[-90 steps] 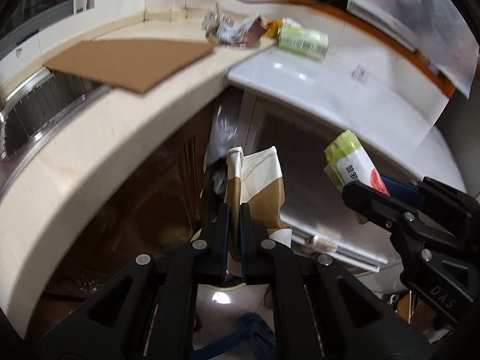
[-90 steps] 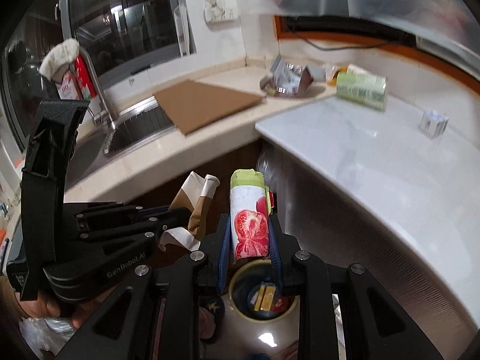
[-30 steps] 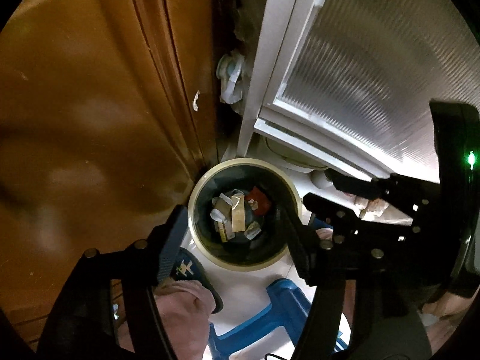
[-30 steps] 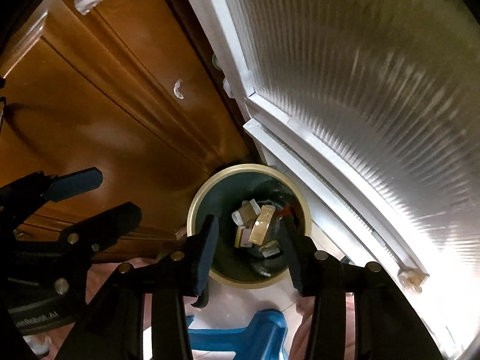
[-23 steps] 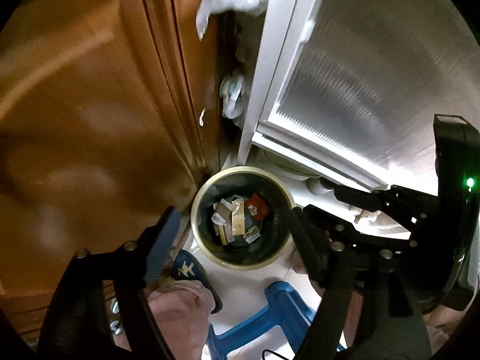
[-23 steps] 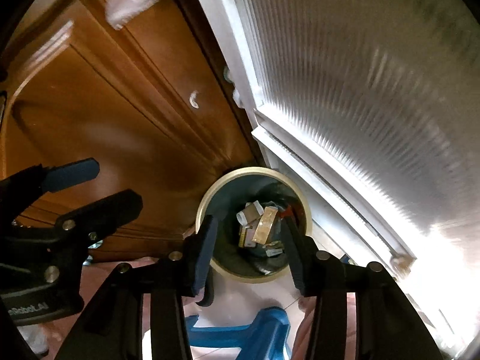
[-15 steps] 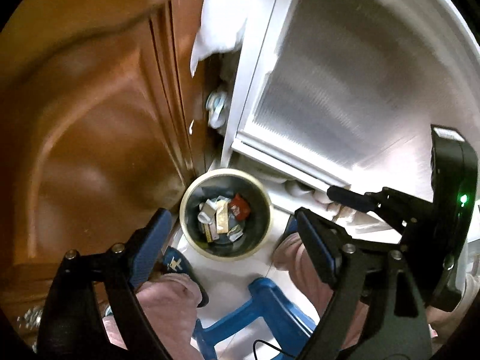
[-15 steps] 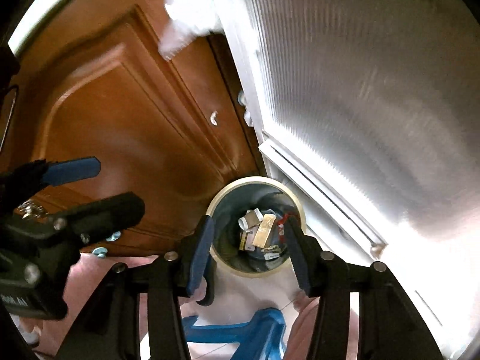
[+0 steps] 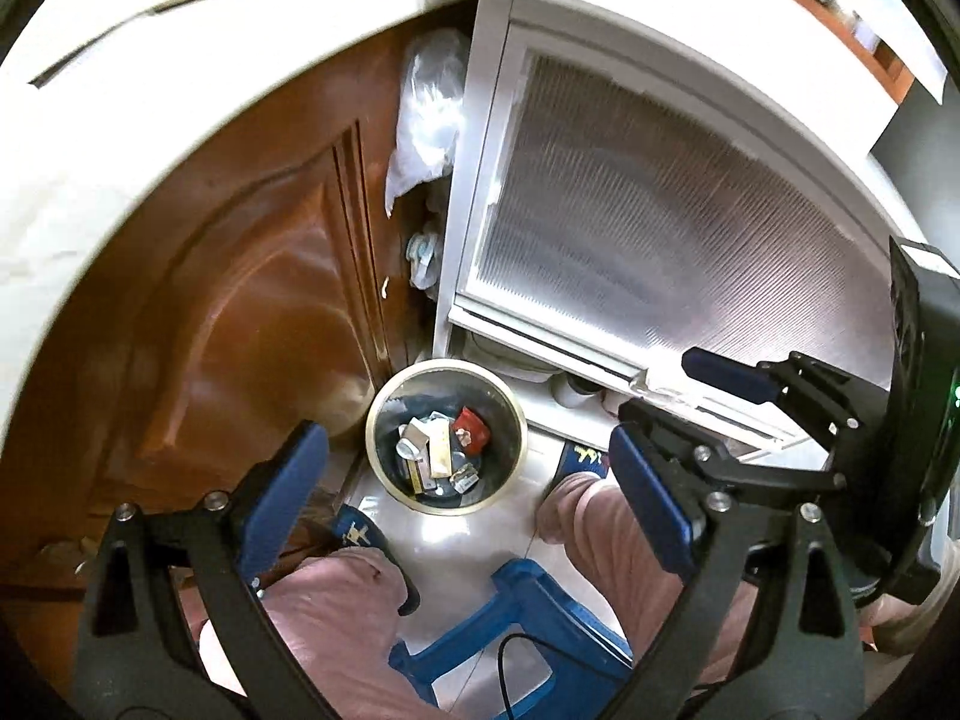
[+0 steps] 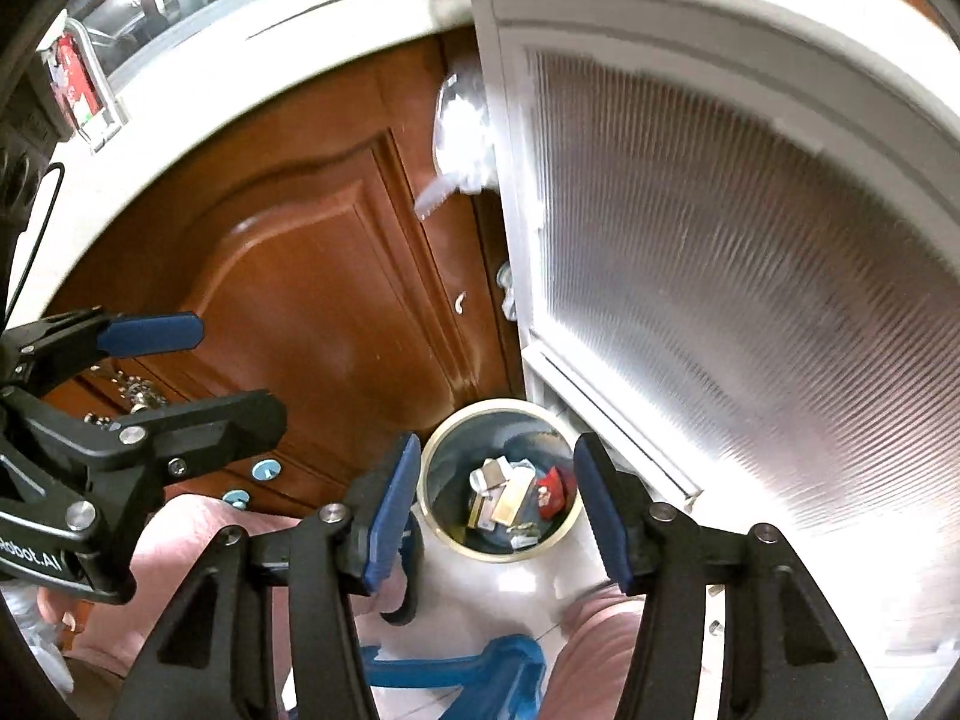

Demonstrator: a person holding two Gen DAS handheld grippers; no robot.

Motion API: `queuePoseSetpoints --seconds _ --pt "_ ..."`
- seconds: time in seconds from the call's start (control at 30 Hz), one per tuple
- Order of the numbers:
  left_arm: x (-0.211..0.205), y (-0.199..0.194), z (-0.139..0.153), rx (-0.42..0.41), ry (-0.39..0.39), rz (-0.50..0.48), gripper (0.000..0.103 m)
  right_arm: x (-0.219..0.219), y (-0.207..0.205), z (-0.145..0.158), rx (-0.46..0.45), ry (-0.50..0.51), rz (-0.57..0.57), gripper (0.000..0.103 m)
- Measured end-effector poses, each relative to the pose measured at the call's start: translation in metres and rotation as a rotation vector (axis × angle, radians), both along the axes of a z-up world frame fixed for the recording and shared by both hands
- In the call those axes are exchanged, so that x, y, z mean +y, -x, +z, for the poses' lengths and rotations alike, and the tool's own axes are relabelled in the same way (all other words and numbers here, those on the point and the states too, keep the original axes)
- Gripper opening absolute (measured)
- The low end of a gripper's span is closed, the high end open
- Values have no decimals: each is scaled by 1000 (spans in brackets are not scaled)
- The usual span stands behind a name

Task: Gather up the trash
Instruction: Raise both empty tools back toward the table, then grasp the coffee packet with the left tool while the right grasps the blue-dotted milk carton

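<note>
Trash [image 9: 441, 450] lay at the bottom of a round bin [image 9: 384, 480] on the white floor, seen from the left wrist. It was small boxes, wrappers and one red packet. The left tongs [image 9: 468, 480] hung high above the bin with nothing between them. Their blue pads [image 9: 282, 492] stood wide apart and were opening more. The bin showed in the gap between them. A brown wooden door [image 9: 240, 312] stood left of the bin, and a white door with ribbed glass [image 9: 630, 228] stood right of it. A clear plastic bag [image 9: 426, 120] hung in the dark corner far above the bin. Two legs in pink trousers [image 9: 336, 612] and dark slippers stood below the bin, with a blue stool [image 9: 516, 606] between them. The right tongs [image 9: 690, 390] showed to the right of the bin, open and empty.

From the right wrist, the same bin [image 10: 432, 510] sat low in the middle, and the trash [image 10: 510, 498] was inside it. The right tongs [image 10: 495, 510] were empty and loose, with the jaws opening and the bin seen between them. The brown door [image 10: 312, 276] was up and left of the bin, the ribbed glass door [image 10: 750, 276] up and right. The left tongs [image 10: 198, 372] reached in far left of the bin, spread wide and holding nothing. The plastic bag [image 10: 462, 120] hung high above the bin.
</note>
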State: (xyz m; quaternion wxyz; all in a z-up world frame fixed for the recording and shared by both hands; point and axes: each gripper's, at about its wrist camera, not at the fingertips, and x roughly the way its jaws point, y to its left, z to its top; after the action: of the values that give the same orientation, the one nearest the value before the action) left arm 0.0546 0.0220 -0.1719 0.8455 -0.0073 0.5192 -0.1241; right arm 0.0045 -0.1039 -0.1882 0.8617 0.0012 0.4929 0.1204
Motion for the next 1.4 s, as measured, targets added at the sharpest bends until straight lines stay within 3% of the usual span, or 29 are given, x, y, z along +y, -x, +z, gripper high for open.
queuePoseSetpoints --seconds 0.3,0.4,0.6,0.8,1.2,1.4 --pt "12 22 55 -124 71 23 93 -5 12 63 -142 44 21 55" --pt "12 27 74 -159 80 14 93 -10 14 87 -186 28 8 60" --pt "7 24 106 -183 63 -8 93 -26 19 134 -262 -11 -18 63" --pt "3 7 143 -236 -1 4 93 -49 10 175 -296 -12 -35 67" --pt "17 -98 202 -233 -35 50 93 -135 -72 239 -327 -63 -193 71" --pt "12 -159 220 -249 -71 33 93 -189 -137 249 -298 -85 -304 76"
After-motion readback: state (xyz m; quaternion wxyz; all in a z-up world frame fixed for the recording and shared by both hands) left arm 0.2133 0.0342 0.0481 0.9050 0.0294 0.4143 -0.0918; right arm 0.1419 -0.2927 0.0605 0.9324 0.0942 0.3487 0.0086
